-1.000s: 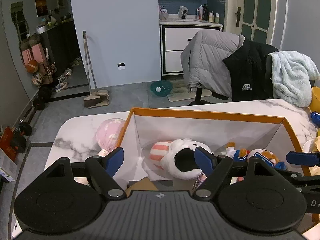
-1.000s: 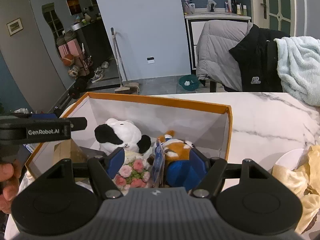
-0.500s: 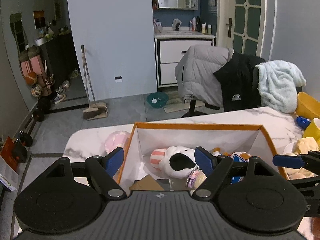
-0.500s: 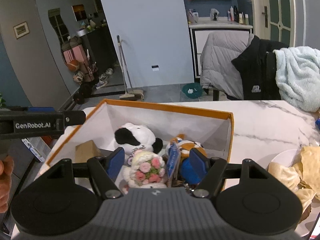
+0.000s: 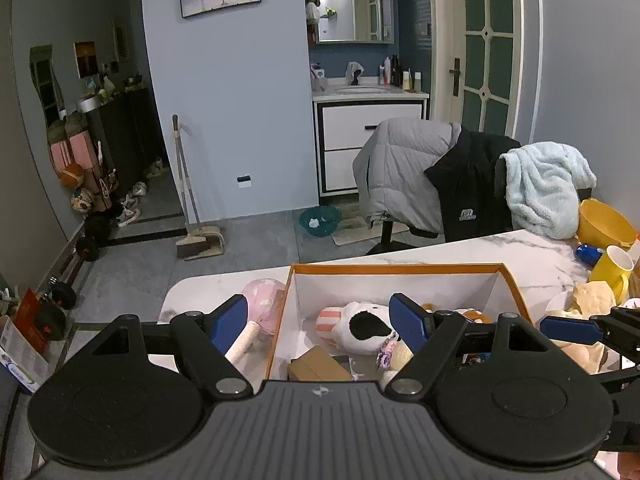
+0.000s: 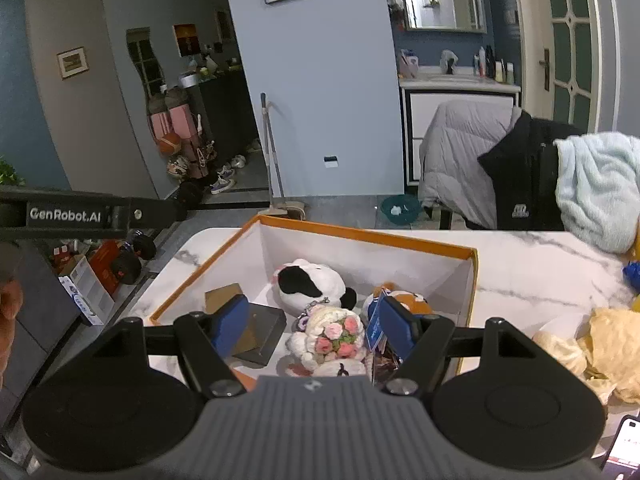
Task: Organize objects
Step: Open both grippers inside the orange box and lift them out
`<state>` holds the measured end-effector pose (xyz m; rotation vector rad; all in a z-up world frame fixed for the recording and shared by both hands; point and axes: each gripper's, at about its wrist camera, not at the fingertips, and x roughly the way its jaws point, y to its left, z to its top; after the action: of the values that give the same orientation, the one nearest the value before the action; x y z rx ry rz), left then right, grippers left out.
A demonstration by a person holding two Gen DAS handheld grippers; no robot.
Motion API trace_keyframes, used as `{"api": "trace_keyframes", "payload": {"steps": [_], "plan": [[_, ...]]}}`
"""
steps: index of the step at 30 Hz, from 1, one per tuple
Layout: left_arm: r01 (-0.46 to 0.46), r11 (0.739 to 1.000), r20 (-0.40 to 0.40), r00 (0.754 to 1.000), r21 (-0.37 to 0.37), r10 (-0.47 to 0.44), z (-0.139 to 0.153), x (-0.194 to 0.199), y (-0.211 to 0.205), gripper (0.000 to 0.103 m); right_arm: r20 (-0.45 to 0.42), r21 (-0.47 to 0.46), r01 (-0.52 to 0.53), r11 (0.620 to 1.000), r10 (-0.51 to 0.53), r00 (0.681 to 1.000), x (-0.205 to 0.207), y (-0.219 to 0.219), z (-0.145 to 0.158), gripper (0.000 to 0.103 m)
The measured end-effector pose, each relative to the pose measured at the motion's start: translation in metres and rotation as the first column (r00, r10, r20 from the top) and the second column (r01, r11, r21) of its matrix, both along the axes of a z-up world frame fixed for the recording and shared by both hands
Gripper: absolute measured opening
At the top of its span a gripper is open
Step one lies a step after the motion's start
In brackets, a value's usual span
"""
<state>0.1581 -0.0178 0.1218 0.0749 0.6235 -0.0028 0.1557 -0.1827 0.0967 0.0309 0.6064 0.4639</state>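
An orange-rimmed white box (image 5: 400, 269) (image 6: 360, 236) sits on the marble table. Inside lie a black-and-white plush (image 5: 360, 326) (image 6: 310, 284), a knitted flower bouquet (image 6: 332, 336), an orange plush (image 6: 412, 302), a brown card box (image 5: 318, 364) and a dark flat case (image 6: 262, 334). A pink round toy with a white handle (image 5: 262, 304) lies outside the box's left wall. My left gripper (image 5: 318, 322) hangs open above the box's near left edge, holding nothing. Over the box's near side my right gripper (image 6: 312, 326) is open too, empty, well above the bouquet.
A yellow cup (image 5: 610, 266), a yellow bowl (image 5: 604, 224) and a plate with crumpled yellow stuff (image 6: 600, 348) crowd the table's right end. A chair draped with jackets (image 5: 436, 176) stands behind the table. A phone (image 6: 624, 452) lies at the near right.
Both grippers have risen and drawn back from the box, so the box and toys look smaller and lower in each view. Neither gripper's jaws changed, and nothing was picked up.
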Motion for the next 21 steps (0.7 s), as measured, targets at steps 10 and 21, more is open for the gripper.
{"api": "trace_keyframes", "payload": {"steps": [10, 21], "plan": [[0.024, 0.999, 0.023, 0.999, 0.021, -0.025, 0.011, -0.021, -0.006, 0.092, 0.058, 0.007, -0.004, 1.0, 0.004, 0.998, -0.027, -0.018, 0.018, 0.078], [0.063, 0.998, 0.032, 0.997, 0.022, -0.063, 0.003, -0.042, -0.009, 0.093, 0.084, 0.033, 0.025, 0.999, -0.028, 0.996, -0.042, -0.057, 0.028, 0.08]]}}
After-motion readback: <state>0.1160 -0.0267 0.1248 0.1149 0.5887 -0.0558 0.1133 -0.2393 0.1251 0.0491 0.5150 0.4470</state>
